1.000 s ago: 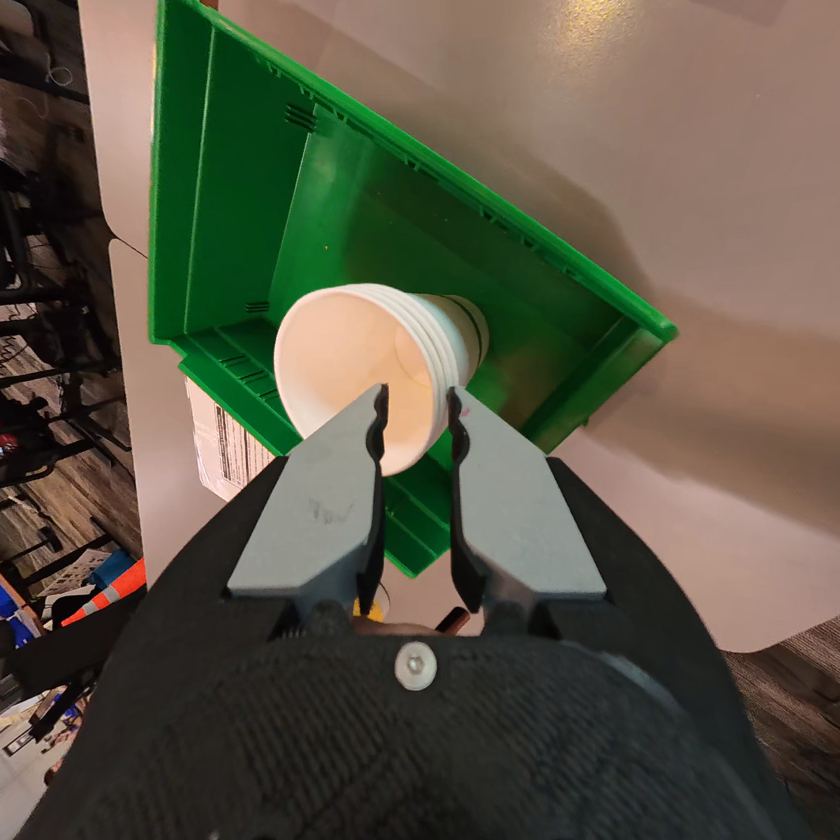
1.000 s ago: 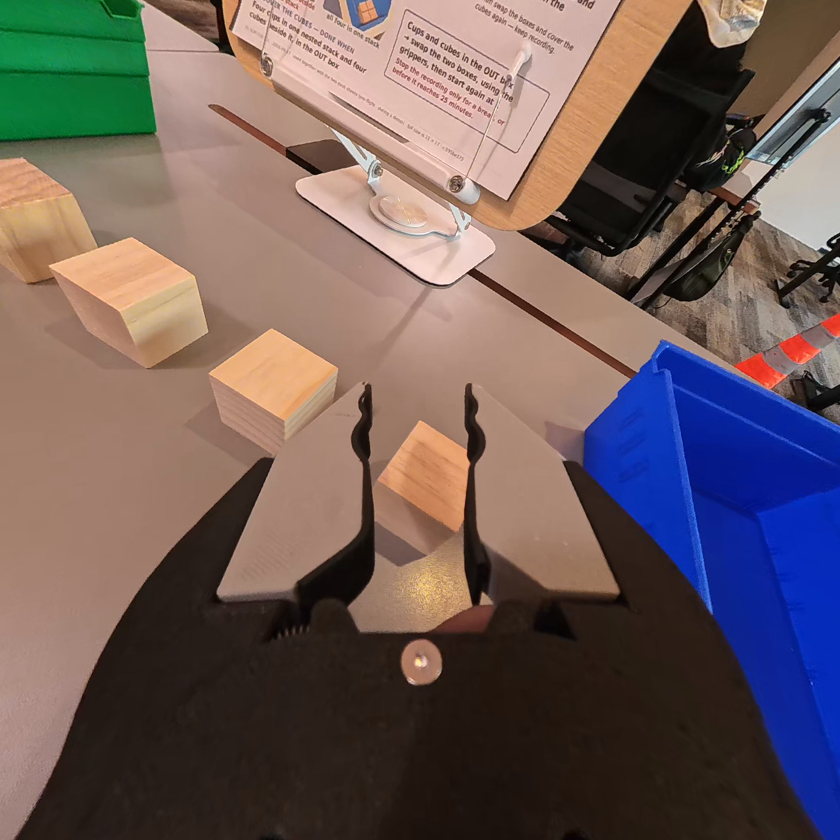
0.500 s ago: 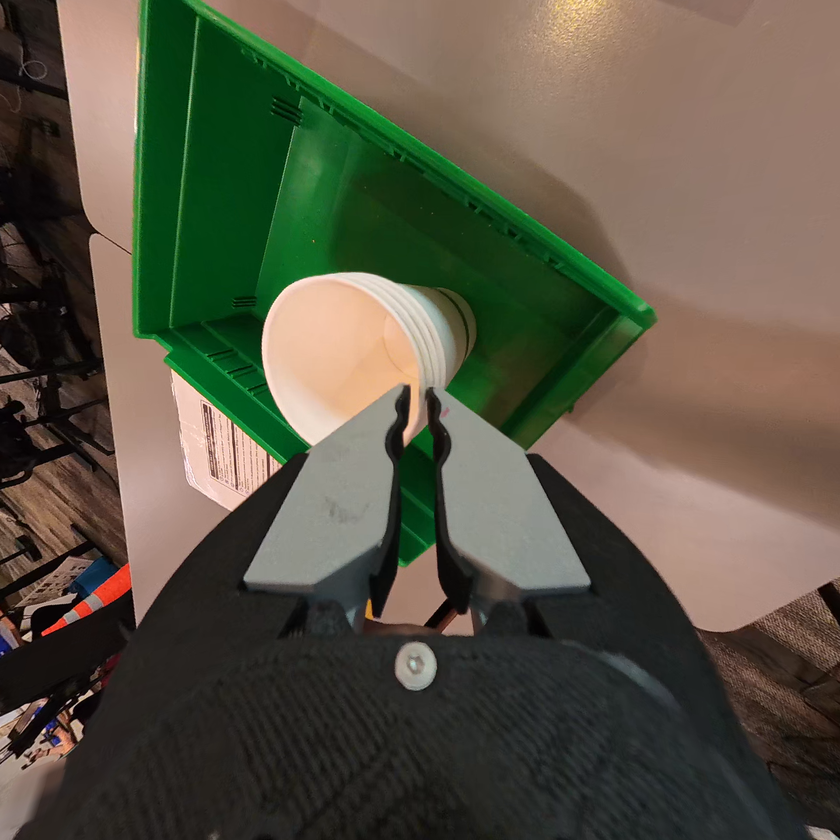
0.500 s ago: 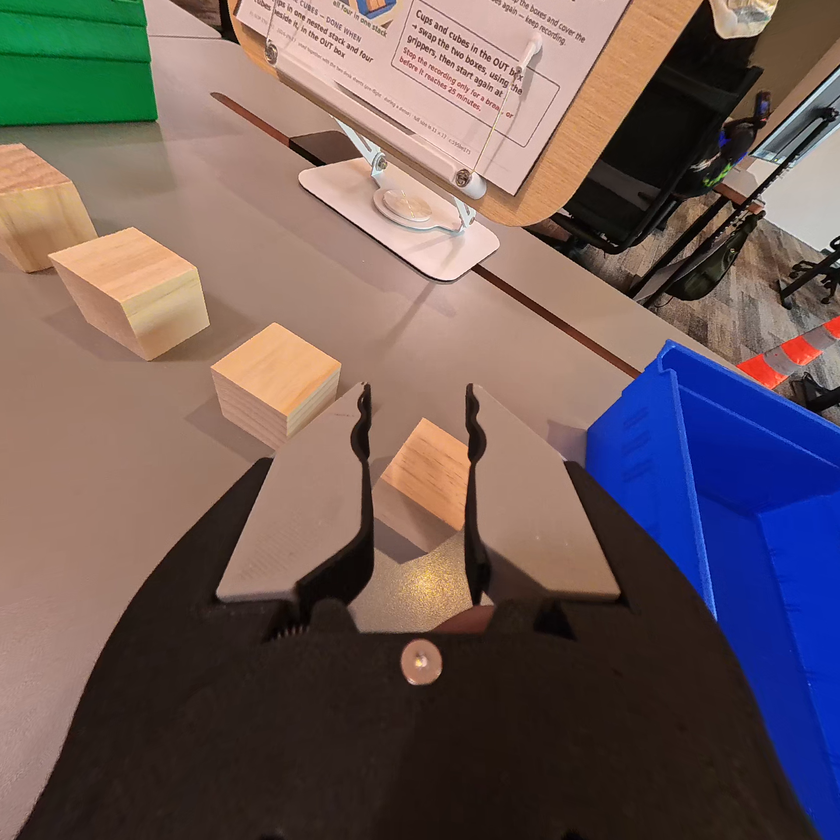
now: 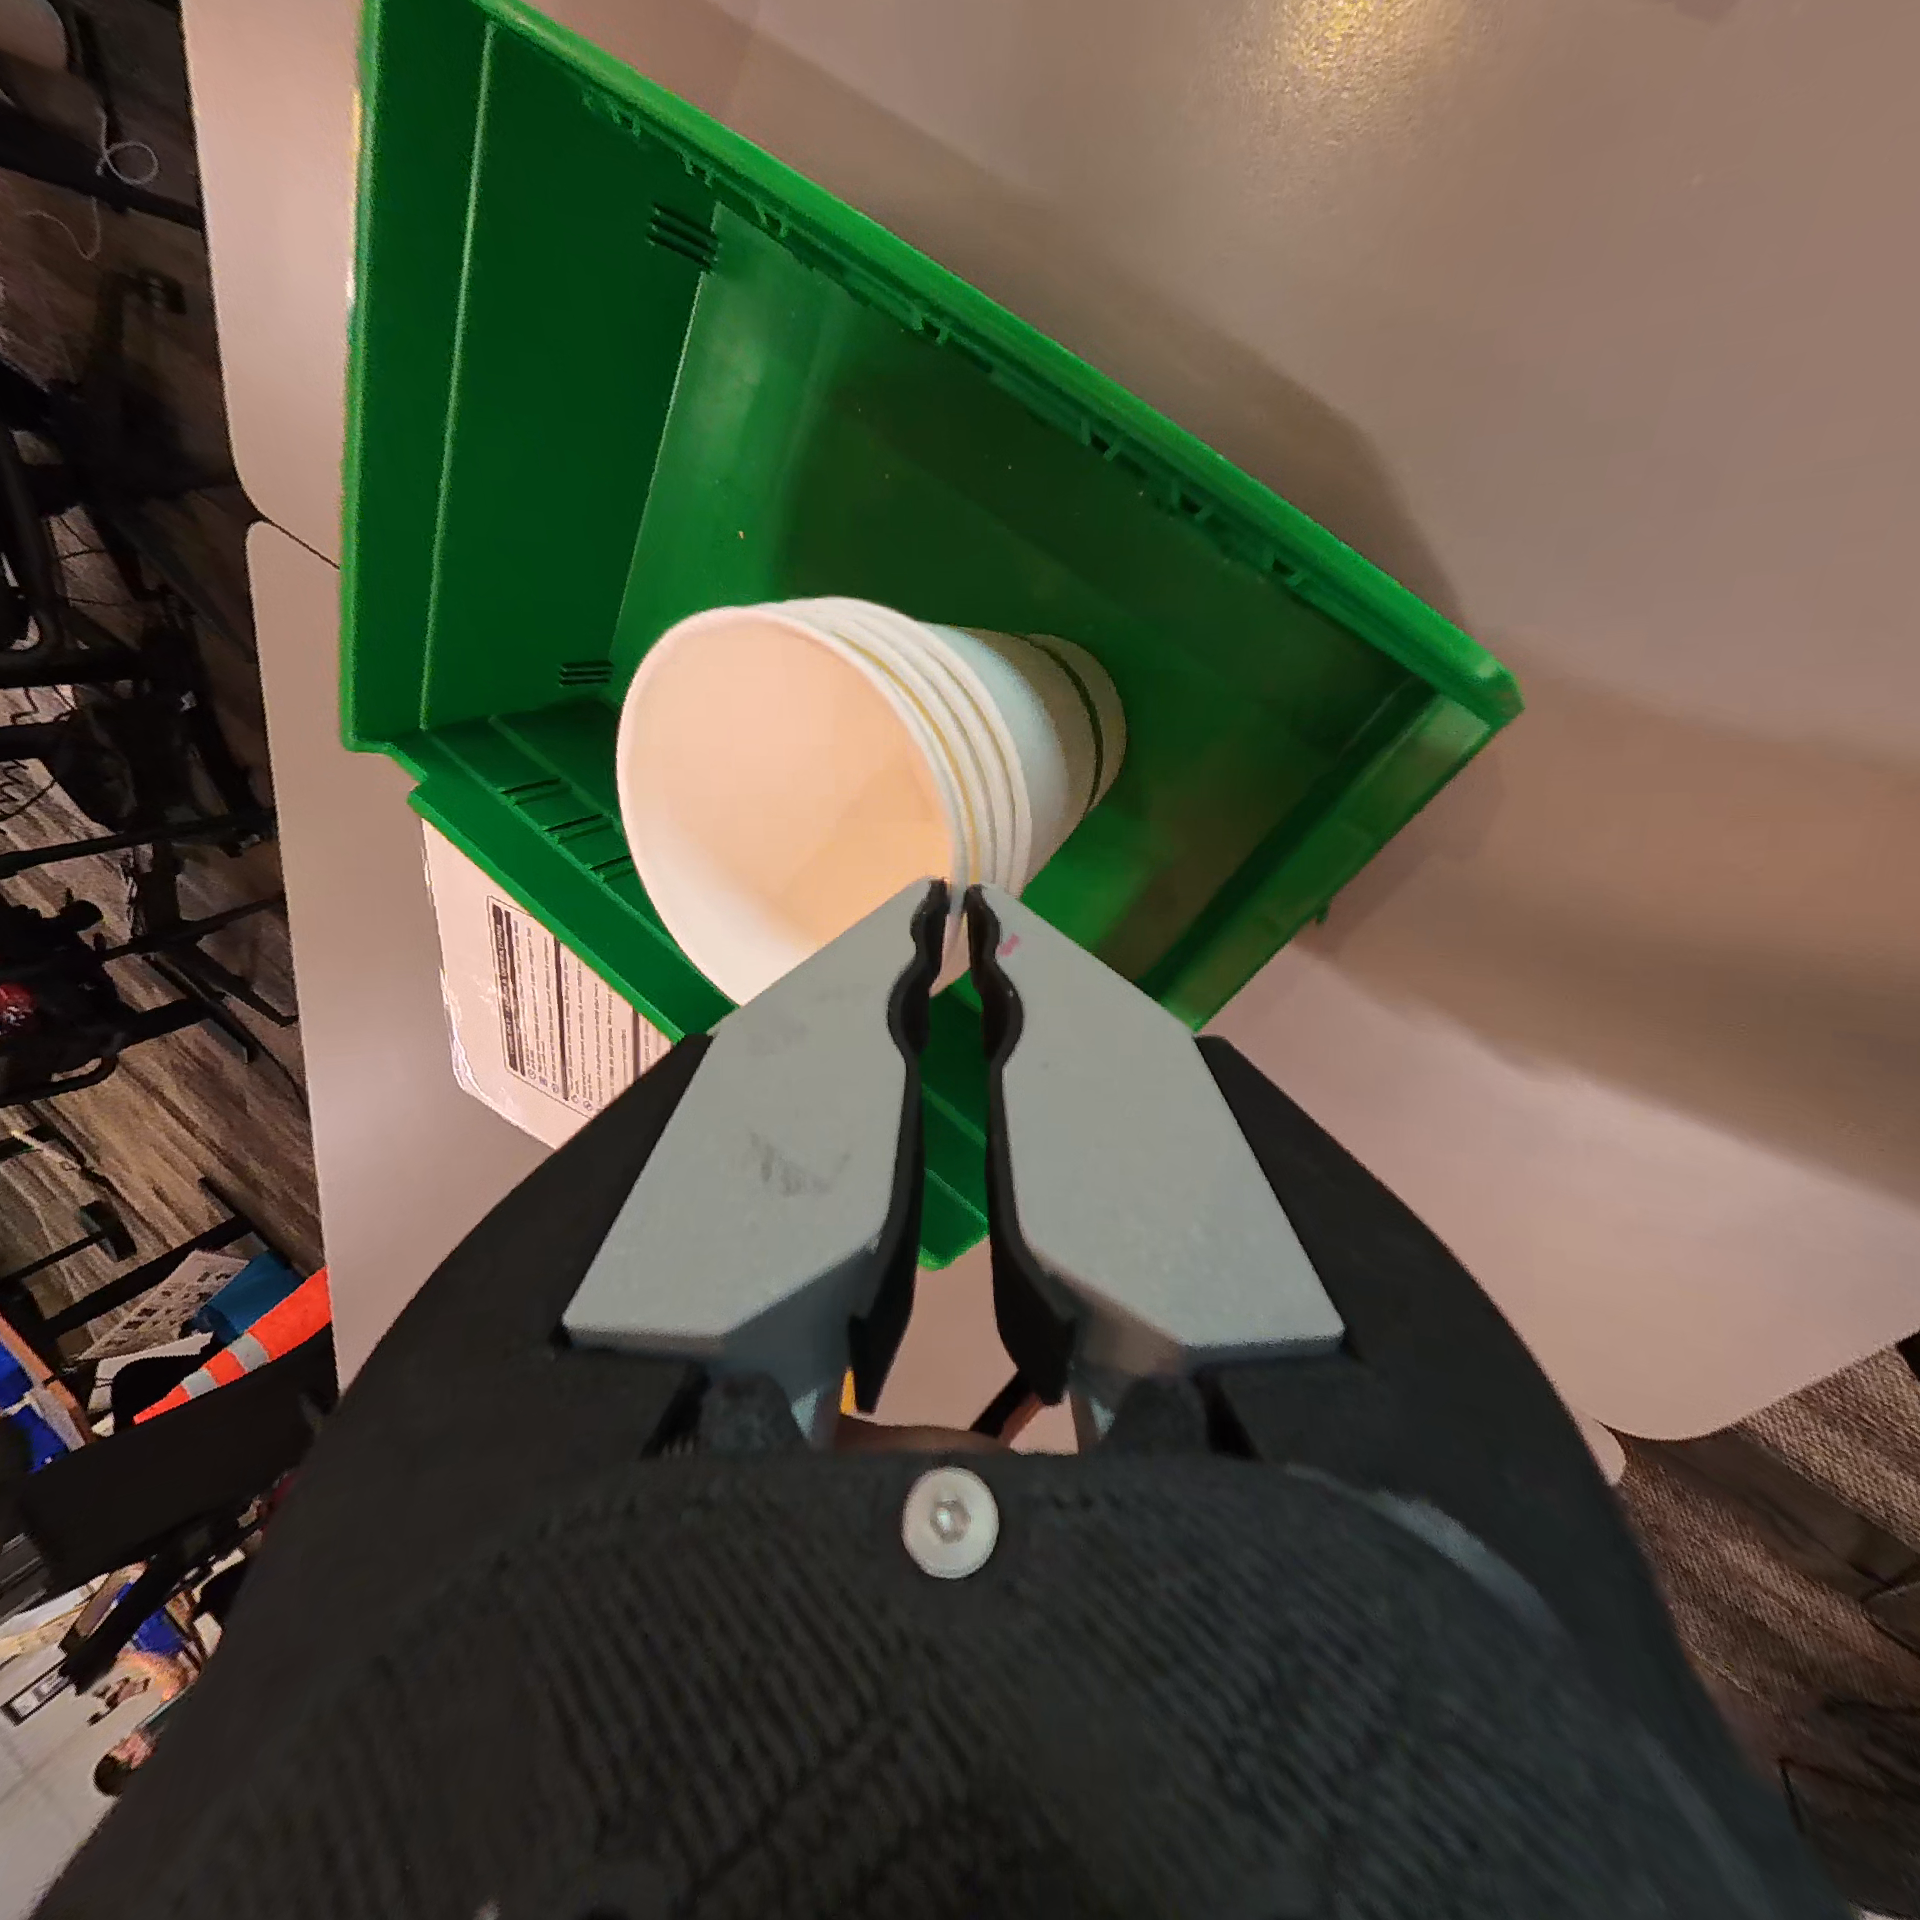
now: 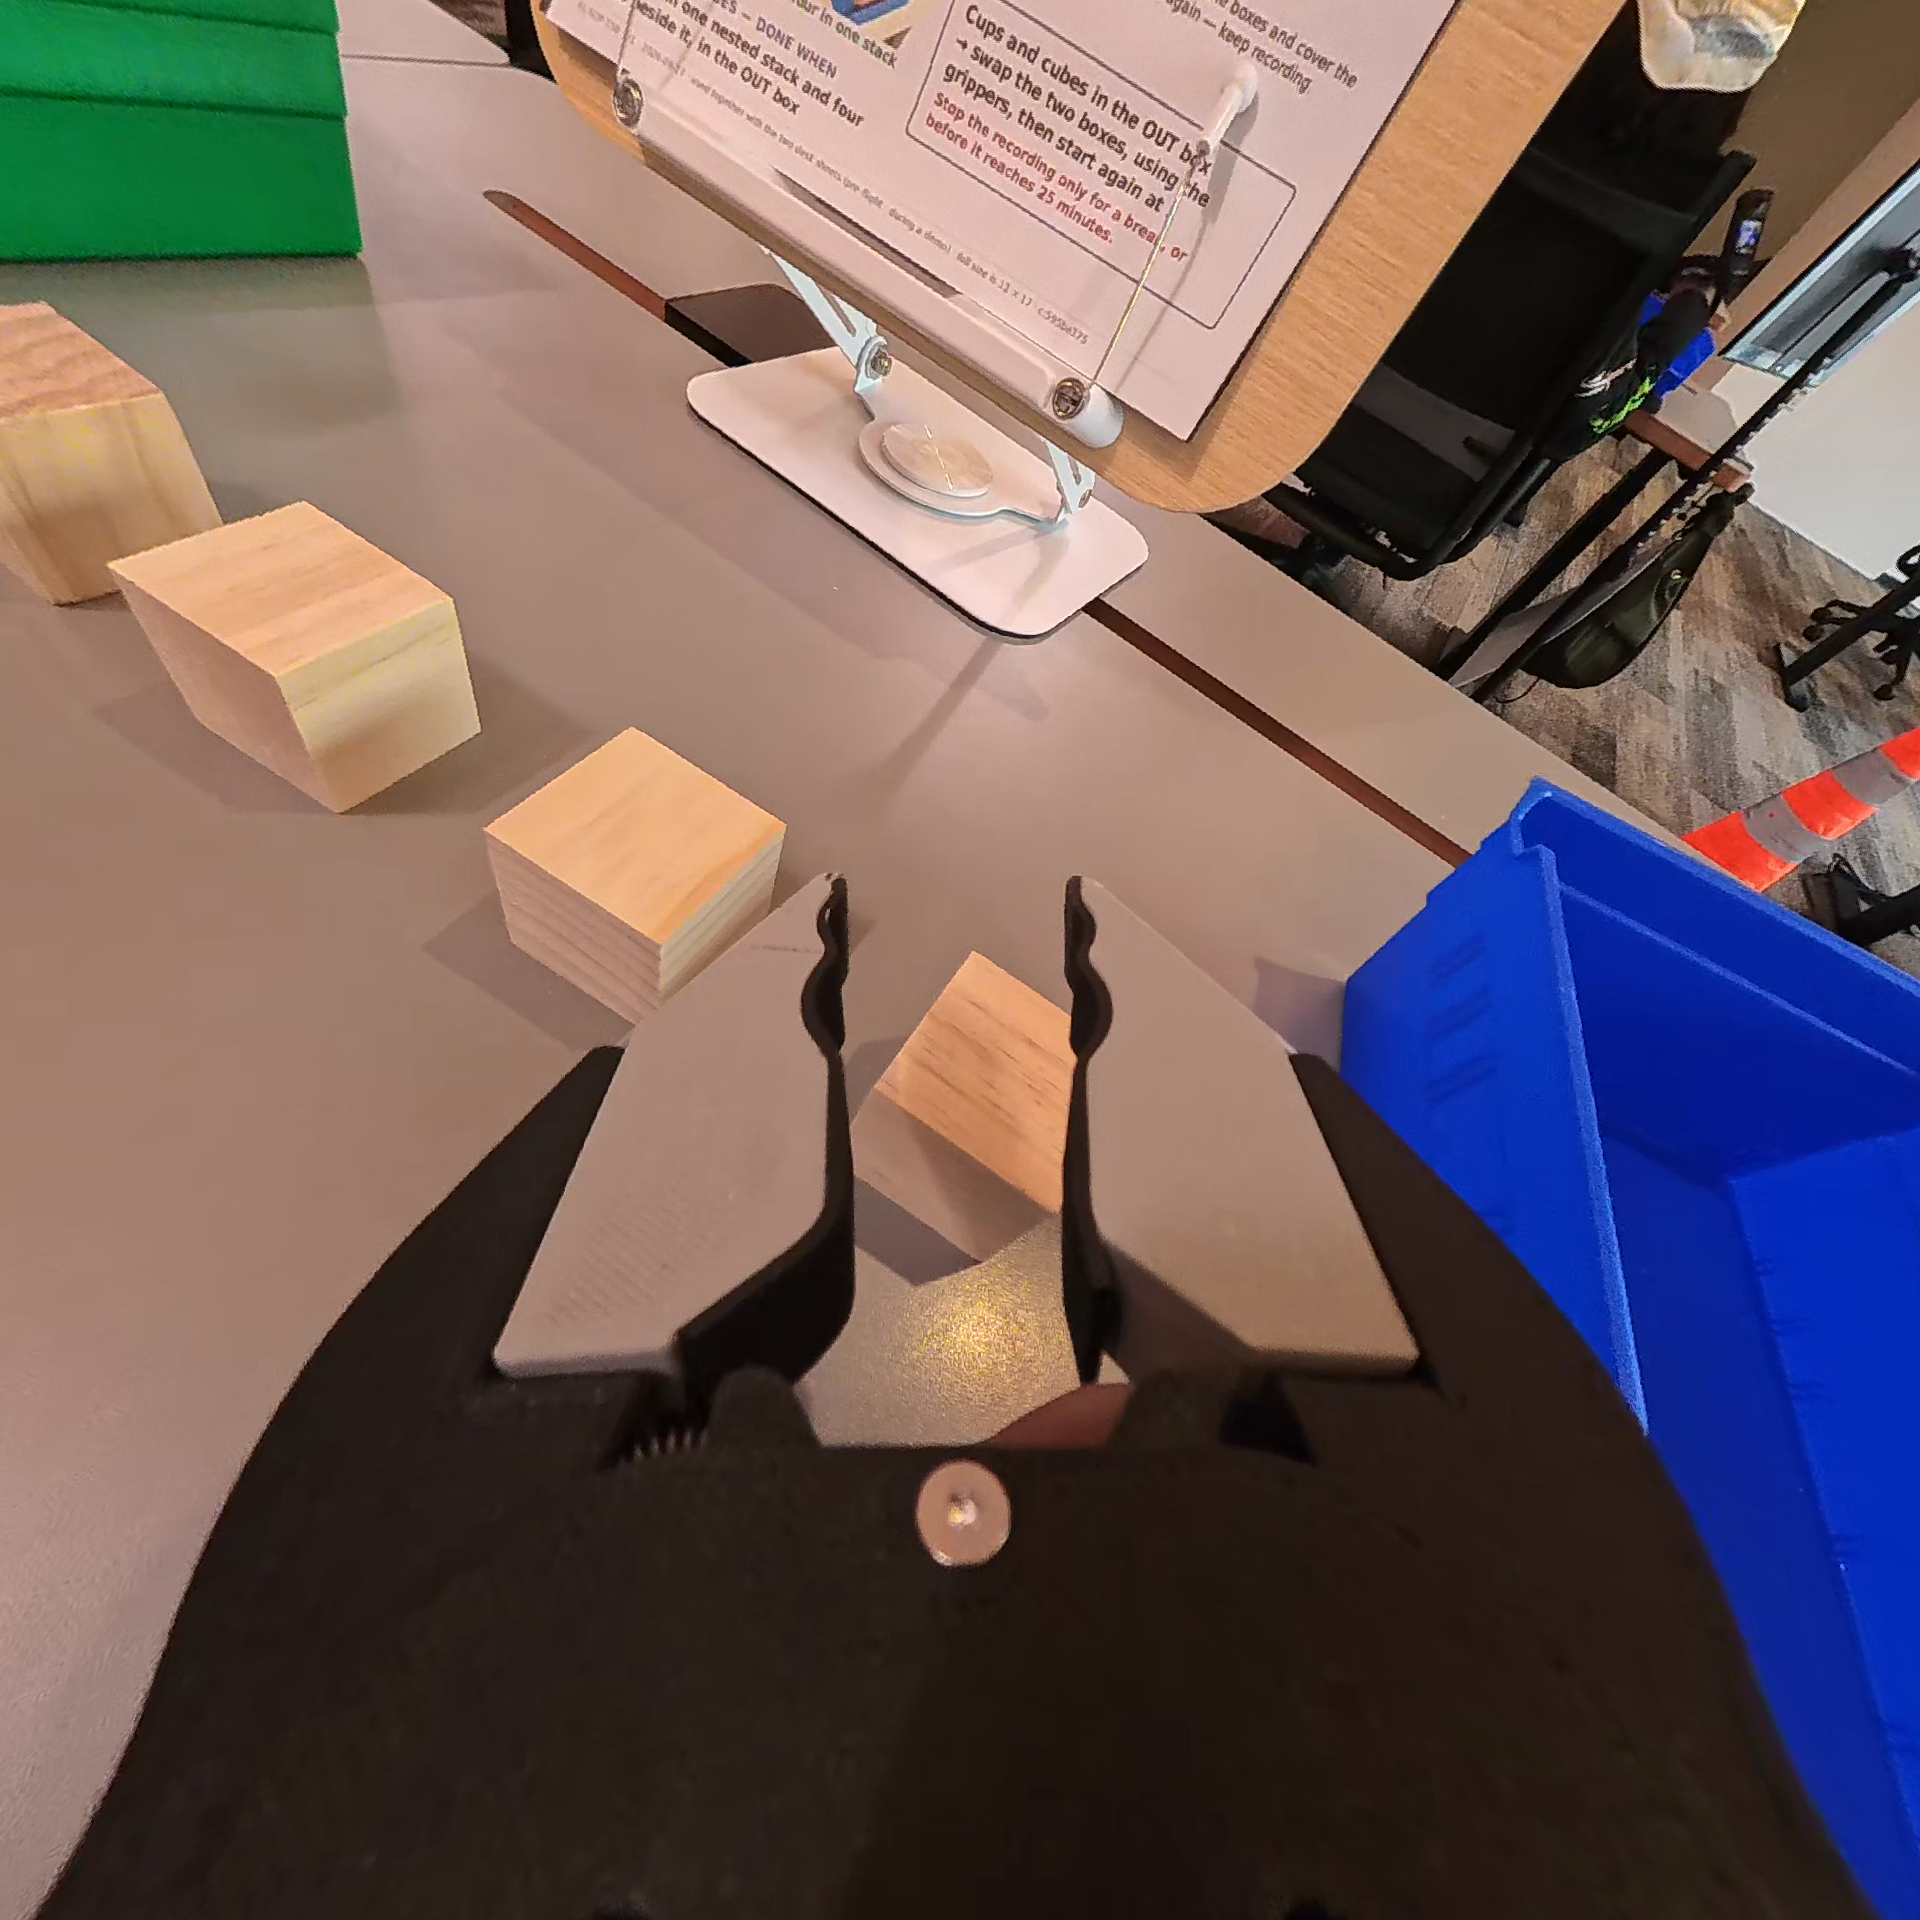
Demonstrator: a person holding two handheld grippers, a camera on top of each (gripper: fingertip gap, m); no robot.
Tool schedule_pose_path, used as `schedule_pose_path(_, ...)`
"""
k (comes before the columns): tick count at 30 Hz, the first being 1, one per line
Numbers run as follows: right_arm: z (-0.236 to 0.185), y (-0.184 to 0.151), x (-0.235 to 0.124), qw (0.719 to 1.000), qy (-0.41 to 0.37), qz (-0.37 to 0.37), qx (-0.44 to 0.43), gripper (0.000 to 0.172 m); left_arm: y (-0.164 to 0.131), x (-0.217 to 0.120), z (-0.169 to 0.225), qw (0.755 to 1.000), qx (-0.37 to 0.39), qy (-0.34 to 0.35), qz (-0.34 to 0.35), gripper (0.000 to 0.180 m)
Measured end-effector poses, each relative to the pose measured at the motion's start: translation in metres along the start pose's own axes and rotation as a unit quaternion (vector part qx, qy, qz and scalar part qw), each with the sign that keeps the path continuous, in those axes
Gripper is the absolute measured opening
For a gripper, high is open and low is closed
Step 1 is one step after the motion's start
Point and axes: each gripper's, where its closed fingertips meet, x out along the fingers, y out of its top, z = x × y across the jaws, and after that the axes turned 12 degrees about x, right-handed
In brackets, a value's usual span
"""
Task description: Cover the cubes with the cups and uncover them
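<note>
Closing since a second ago, the left gripper [image 5: 954, 902] now has its jaws pinched on the near rim of the innermost cup of the nested white cups [image 5: 831, 769] lying in the green bin [image 5: 520, 416]. Draw that cup out slowly along the stack's axis so its neighbours stay behind. The right gripper [image 6: 951, 914] has not moved, its jaws parted and holding nothing above the nearest of four wooden cubes [image 6: 987, 1081] rowed on the tabletop [image 6: 260, 1143], a blue bin [image 6: 1714, 1195] to the right.
</note>
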Motion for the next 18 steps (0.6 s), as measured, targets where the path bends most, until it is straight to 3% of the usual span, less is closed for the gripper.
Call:
schedule_pose_path(9,0.001,-0.001,0.0,1.0,-0.002,-0.001,-0.001,0.039,0.001,-0.029,-0.026,0.991,0.051,0.12,-0.024,0.001)
schedule_pose_path(18,-0.002,-0.001,0.002,1.0,-0.002,-0.002,-0.004,0.039,0.055,-0.107,-0.049,0.944,0.091,0.317,0.014,0.001)
